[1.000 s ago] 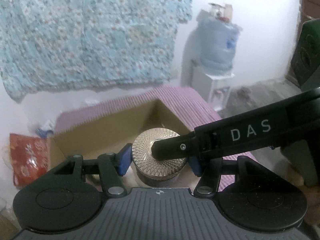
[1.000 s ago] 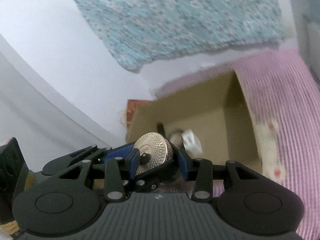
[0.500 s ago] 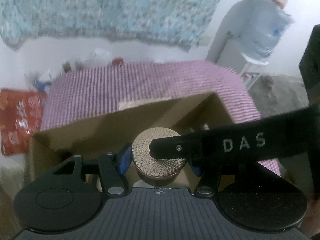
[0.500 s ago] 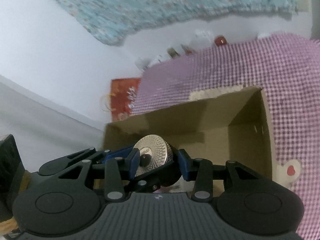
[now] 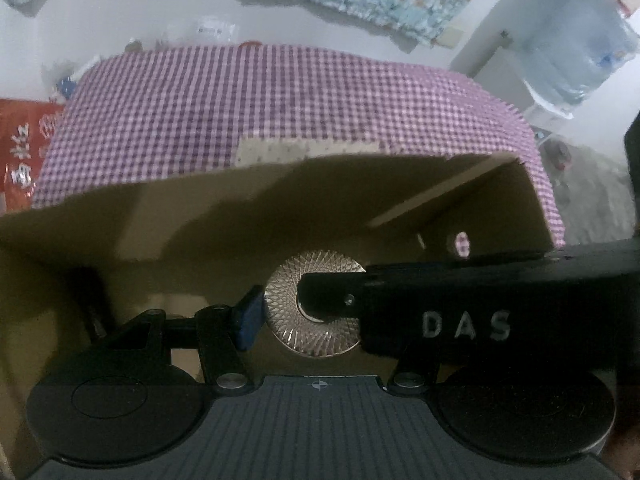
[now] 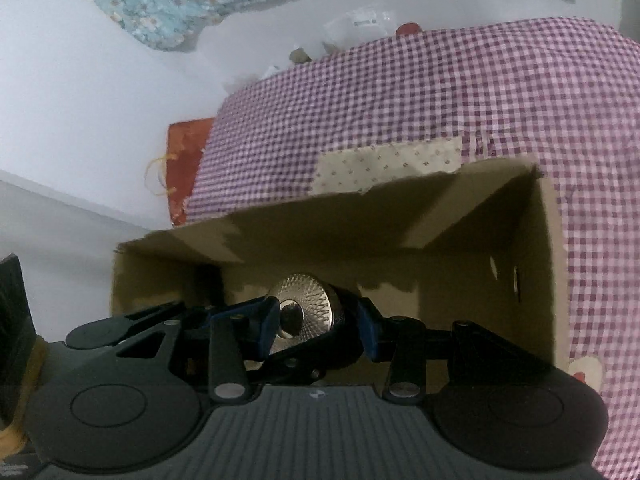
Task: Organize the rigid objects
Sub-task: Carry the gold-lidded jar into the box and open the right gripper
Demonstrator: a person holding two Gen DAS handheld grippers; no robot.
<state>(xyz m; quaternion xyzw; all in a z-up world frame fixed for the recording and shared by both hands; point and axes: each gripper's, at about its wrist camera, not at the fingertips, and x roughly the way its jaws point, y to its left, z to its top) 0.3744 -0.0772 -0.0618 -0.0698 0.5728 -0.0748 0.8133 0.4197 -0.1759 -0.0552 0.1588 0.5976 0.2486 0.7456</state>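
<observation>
A round jar (image 5: 308,304) with a patterned metal lid hangs inside an open cardboard box (image 5: 160,216), pinched at its sides by the left tool (image 5: 316,312), whose blue pad shows against the lid's 9 o'clock edge; the far pad is hidden behind the other arm. The right tool (image 6: 318,318) reaches in from 3 o'clock in the left view, one black finger lying across the lid. In its own view its blue pads sit to either side of the jar with the left tool's frame between them, so whether they press the jar cannot be told. The two-handed hold likely steadies a smooth, heavy-looking jar on its way down. The box stands on a worktop covered in purple checked cloth (image 6: 400,100). The jar appears close to the box floor; release seems the next step, judged from its depth.
</observation>
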